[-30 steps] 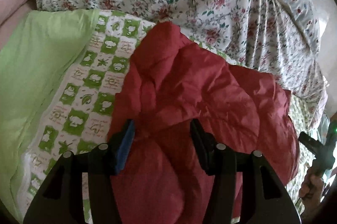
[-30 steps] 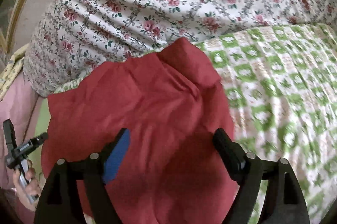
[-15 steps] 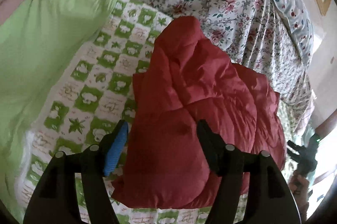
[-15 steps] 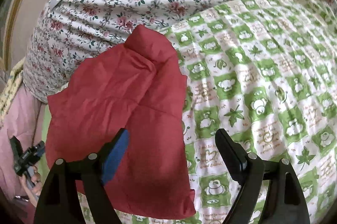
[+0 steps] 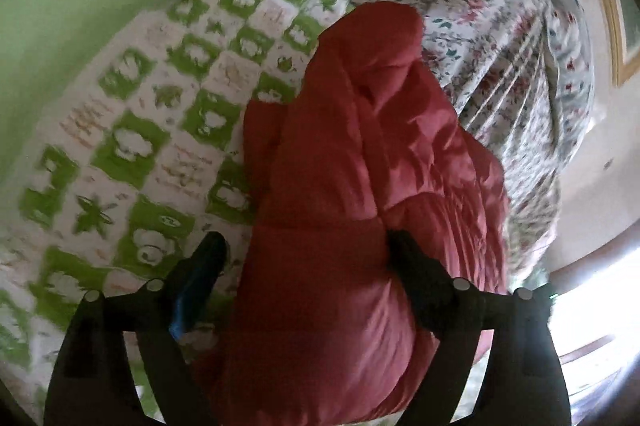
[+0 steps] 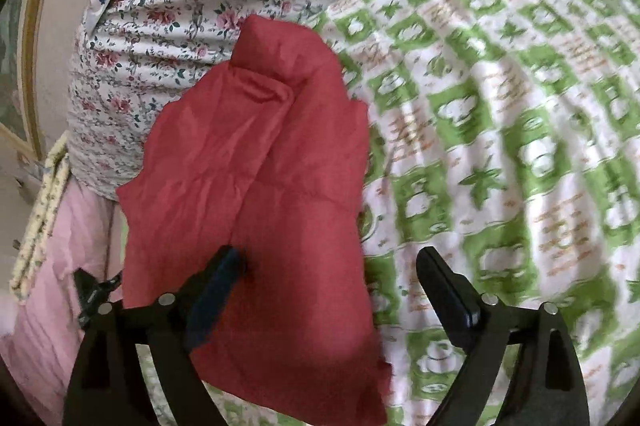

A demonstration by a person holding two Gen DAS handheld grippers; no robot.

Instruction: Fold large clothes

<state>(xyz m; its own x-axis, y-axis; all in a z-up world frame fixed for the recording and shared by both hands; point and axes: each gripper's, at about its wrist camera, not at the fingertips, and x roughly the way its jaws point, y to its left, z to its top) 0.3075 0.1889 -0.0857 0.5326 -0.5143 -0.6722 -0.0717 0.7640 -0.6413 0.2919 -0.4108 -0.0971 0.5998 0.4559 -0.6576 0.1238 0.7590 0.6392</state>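
Lying folded on green-checked bedspread [image 6: 500, 113]: red padded jacket [image 6: 260, 185]. Left gripper [image 5: 308, 266] wide, empty above it; right gripper [image 6: 332, 266] likewise.

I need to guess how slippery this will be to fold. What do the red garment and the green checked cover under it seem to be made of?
The red garment looks like a padded jacket with a thin, smooth synthetic shell, perhaps nylon or polyester: stitched puffy sections, fine crinkles, a faint sheen. The green checked cover looks like matte printed woven cotton or a blend, with soft wrinkles and no shine.
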